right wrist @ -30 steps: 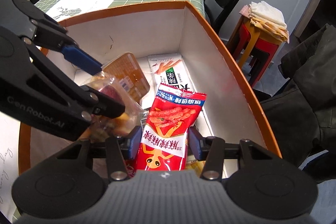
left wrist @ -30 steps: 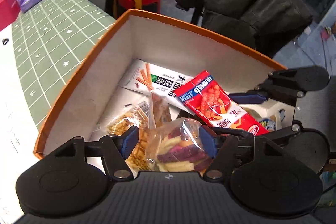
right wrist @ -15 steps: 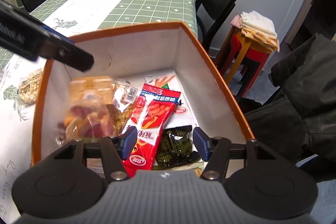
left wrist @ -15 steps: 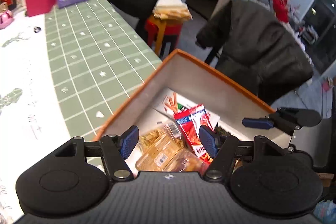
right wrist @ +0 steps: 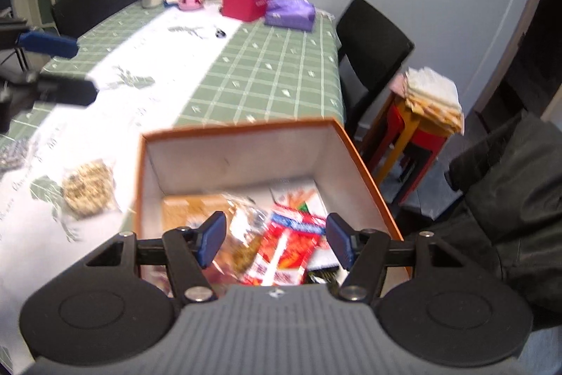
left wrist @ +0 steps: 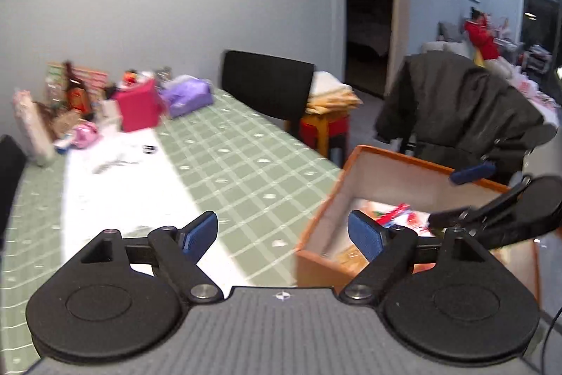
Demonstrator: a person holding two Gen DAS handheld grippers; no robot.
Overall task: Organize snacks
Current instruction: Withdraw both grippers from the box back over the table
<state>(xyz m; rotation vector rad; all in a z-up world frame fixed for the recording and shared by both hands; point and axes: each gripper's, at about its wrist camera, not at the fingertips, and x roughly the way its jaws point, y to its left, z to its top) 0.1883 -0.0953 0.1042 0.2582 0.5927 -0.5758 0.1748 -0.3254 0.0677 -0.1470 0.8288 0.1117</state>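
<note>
The orange box (right wrist: 354, 150) with white inner walls stands at the table's near end. Inside it lie a red snack pack (right wrist: 284, 252), a clear bag (right wrist: 242, 234), an orange pack (right wrist: 186, 209) and a white stick-snack pack (right wrist: 298, 195). My right gripper (right wrist: 275, 241) hovers above the box, its jaws opening; nothing is pressed between its pads and the red pack lies below them. My left gripper (left wrist: 282, 232) is over the green tablecloth left of the box (left wrist: 351, 164), jaws opening wide and empty. A round cracker pack (right wrist: 86, 188) lies on the table left of the box.
At the table's far end stand a pink box (right wrist: 246, 0), a purple pack (right wrist: 289, 11), bottles and jars. Another packet (right wrist: 12, 153) lies at the left edge. Black chairs (right wrist: 372, 41) flank the table; a red stool (right wrist: 418, 129) and a dark coat (right wrist: 509, 199) are to the right.
The left gripper let go of the clear bag, rose out of the box and swung left over the table. The right gripper released the red pack and lifted; both packs stay in the box.
</note>
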